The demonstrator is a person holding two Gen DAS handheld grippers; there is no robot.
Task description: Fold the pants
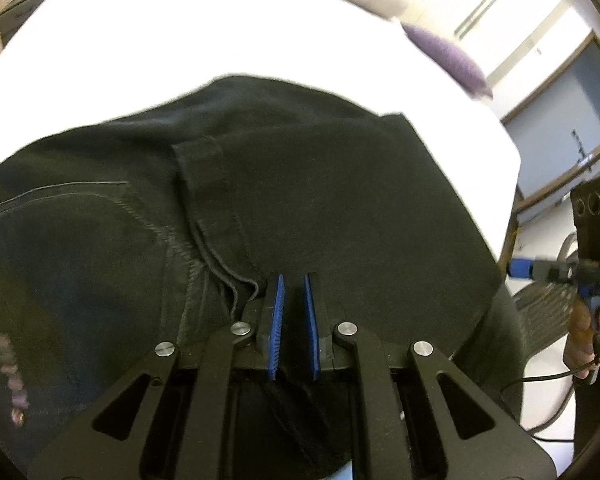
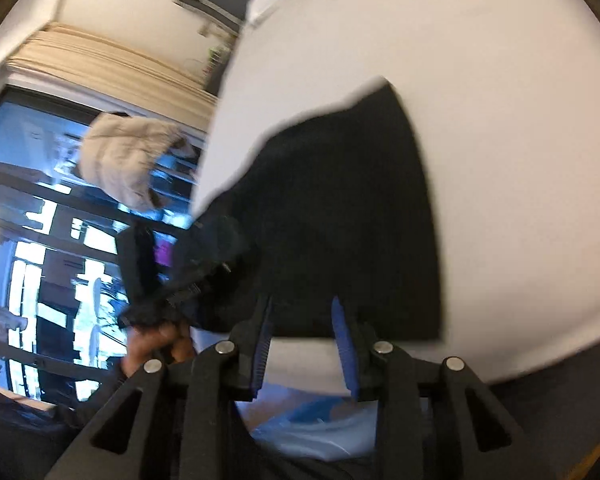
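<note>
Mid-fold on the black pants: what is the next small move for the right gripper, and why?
Probably ease the right gripper forward and close on the near edge of the pants. Its jaws stand open and empty just short of that edge, while the left gripper has its jaws nearly closed with dark cloth between them. The right view is blurred, so contact is uncertain.

Black pants [image 1: 300,184] with tonal stitching are lying across a white table [image 1: 220,32], while black grippers are showing bright blue pads [image 1: 277,320]; a purple cushion [image 1: 448,52] is sitting beyond
</note>
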